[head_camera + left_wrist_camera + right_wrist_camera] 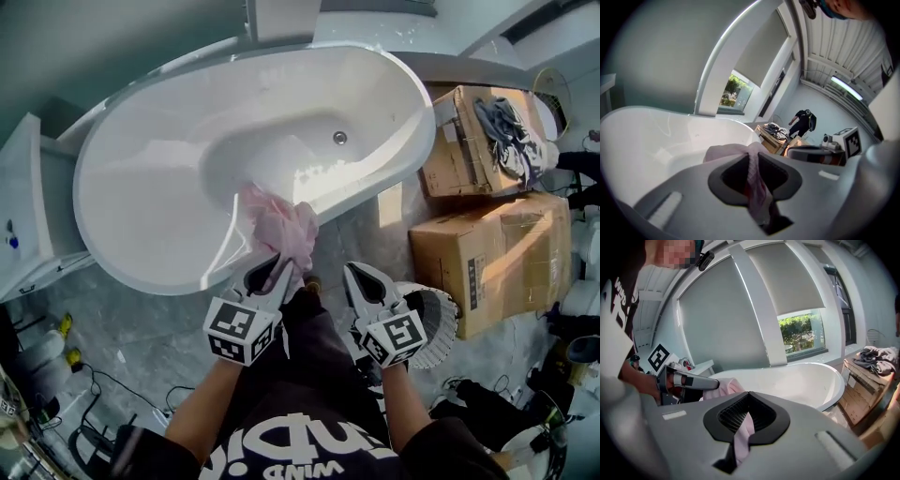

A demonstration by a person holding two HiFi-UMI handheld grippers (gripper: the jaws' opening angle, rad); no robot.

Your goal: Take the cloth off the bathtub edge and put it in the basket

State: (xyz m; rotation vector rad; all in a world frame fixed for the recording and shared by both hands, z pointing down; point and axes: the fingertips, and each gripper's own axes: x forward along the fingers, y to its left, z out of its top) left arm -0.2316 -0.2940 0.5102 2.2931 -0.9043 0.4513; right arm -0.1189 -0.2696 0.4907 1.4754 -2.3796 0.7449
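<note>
Both tools are clenched on one pink cloth (281,227). The left tool (274,269) pinches a thick fold of it between its jaws. The right tool (361,274), just beside it, nips a thinner strip that hangs down through its jaws.

Largest in view is the white oval bathtub (159,197), with a drain (339,138) in its basin, standing on a grey floor (159,328). To its right stand two cardboard boxes (487,258); the farther one carries a heap of dark clothes (502,127). A white basket (439,328) with a ribbed rim sits on the floor just beside the nearer box, partly hidden under the right tool.

From the head view the cloth is bunched up over the bathtub's near edge and runs from there to the left tool; whether it touches the edge cannot be told
</note>
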